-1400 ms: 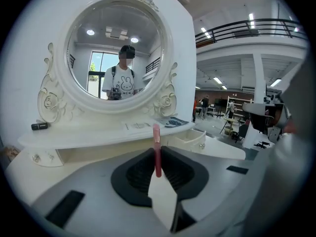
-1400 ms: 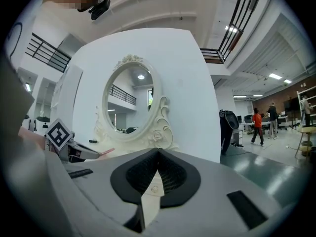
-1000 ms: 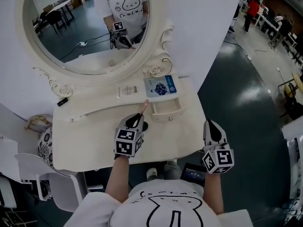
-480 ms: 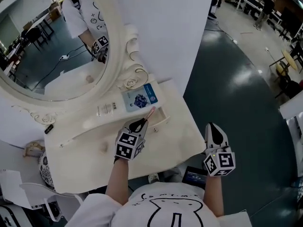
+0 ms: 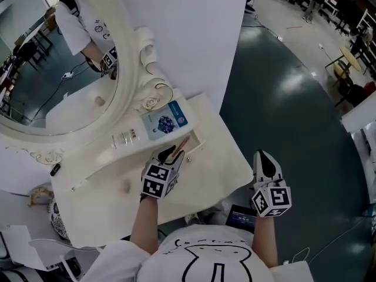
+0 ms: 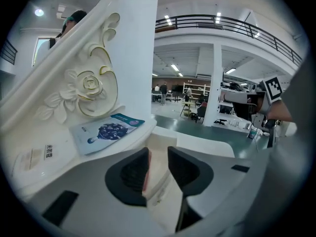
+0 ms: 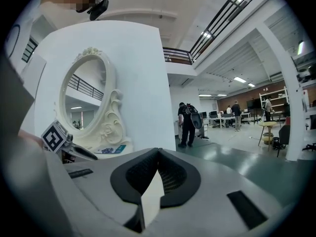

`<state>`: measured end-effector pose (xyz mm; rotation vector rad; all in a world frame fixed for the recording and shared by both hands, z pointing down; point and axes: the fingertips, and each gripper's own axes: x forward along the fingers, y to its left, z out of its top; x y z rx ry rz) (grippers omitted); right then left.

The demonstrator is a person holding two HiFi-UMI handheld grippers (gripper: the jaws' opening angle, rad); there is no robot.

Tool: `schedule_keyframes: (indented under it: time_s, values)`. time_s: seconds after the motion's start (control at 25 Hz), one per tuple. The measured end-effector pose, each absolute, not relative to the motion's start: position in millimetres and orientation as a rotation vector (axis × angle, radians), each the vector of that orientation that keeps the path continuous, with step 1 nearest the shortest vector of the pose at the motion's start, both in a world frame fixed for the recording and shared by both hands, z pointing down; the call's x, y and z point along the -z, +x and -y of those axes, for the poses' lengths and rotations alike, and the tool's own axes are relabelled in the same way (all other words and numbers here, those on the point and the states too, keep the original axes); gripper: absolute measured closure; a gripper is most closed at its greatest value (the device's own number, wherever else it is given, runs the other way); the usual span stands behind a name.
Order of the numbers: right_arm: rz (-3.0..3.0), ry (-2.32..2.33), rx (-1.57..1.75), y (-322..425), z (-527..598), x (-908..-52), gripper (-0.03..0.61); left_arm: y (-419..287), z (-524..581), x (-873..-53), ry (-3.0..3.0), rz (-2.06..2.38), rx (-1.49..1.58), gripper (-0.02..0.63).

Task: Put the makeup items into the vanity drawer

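Note:
My left gripper (image 5: 171, 153) (image 6: 158, 164) hangs over the small open drawer (image 5: 194, 141) (image 6: 163, 143) of the white vanity (image 5: 117, 198). Its jaws have just been opening and now stand apart. A slim pink makeup stick (image 5: 181, 145) (image 6: 145, 169) lies against the left pad, with a gap to the right pad, and points into the drawer. A blue sheet-mask packet (image 5: 166, 121) (image 6: 108, 131) lies on the shelf behind the drawer. My right gripper (image 5: 265, 160) (image 7: 158, 154) is held off the table's right edge, shut and empty.
A large oval mirror (image 5: 59, 69) with carved scrollwork (image 6: 89, 88) rises behind the shelf. A small clear labelled item (image 5: 123, 137) lies left of the packet, and a small black object (image 5: 54, 169) sits at the table's left end. Green floor lies to the right.
The head view has swung, so the vanity now sits tilted. The left gripper has come forward over the drawer with the pink stick, and its jaws have parted. The right gripper stays beside the table.

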<state>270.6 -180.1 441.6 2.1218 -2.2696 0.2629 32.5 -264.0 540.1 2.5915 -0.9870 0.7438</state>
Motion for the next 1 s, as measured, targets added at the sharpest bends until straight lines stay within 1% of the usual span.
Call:
schedule_keyframes:
  time_s: [0.16, 0.36, 0.64, 1.0]
  values:
    - [2.282, 2.106, -0.237, 264, 176, -434, 0.565, 27, 260, -537, 2.602, 1.021, -0.771, 0.457]
    - [2.314, 2.071, -0.206, 250, 168, -425, 0.565, 0, 252, -520, 2.585, 1.122, -0.676, 0.457]
    - [2.407, 1.979, -0.179, 210, 161, -418, 0.565, -65, 224, -508, 2.513, 1.302, -0.596, 0.457]
    - [2.588, 1.745, -0.151, 130, 170, -412, 0.565, -153, 190, -495, 2.369, 1.532, -0.508, 0.457]
